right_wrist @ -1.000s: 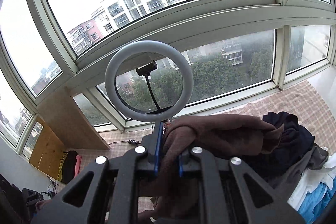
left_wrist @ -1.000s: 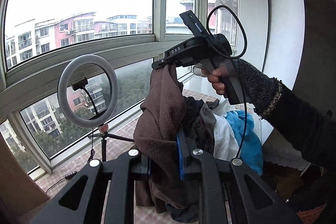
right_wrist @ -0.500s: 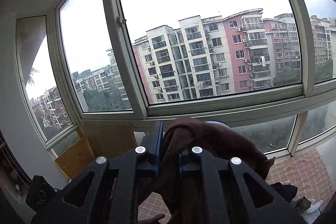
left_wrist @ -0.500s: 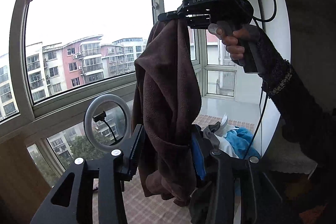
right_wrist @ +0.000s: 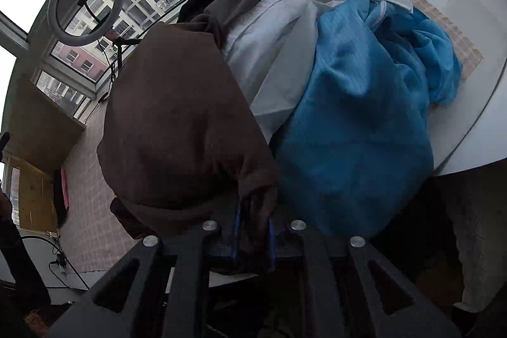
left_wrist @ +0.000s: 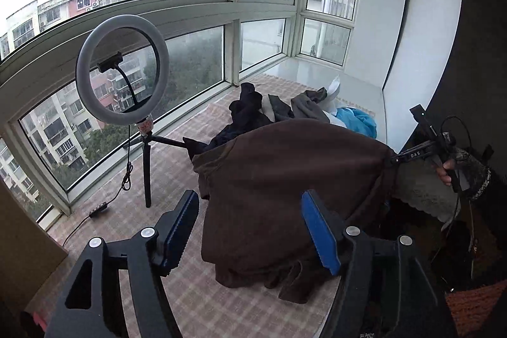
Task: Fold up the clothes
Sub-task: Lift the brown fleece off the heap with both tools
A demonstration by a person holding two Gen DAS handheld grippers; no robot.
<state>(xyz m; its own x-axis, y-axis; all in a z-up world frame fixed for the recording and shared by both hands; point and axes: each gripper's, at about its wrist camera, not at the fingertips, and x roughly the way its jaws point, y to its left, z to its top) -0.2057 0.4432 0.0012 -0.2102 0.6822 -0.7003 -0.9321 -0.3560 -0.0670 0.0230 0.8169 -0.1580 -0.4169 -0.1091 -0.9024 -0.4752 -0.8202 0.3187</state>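
While the brown garment [left_wrist: 294, 179] drapes over the checked mat [left_wrist: 177, 154] in front of a heap of black, white and blue clothes [left_wrist: 285, 110], the left gripper [left_wrist: 253, 230] is opening, its blue pads wide apart and clear of the cloth. The right gripper [right_wrist: 253, 230] pinches one bunched brown corner between its pads, its jaws starting to ease apart. A ring light [left_wrist: 122, 68] stands by the window.

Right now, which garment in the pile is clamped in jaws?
The brown garment: the right gripper pinches its edge, though its jaws are opening. Blue, white and black ones lie loose.
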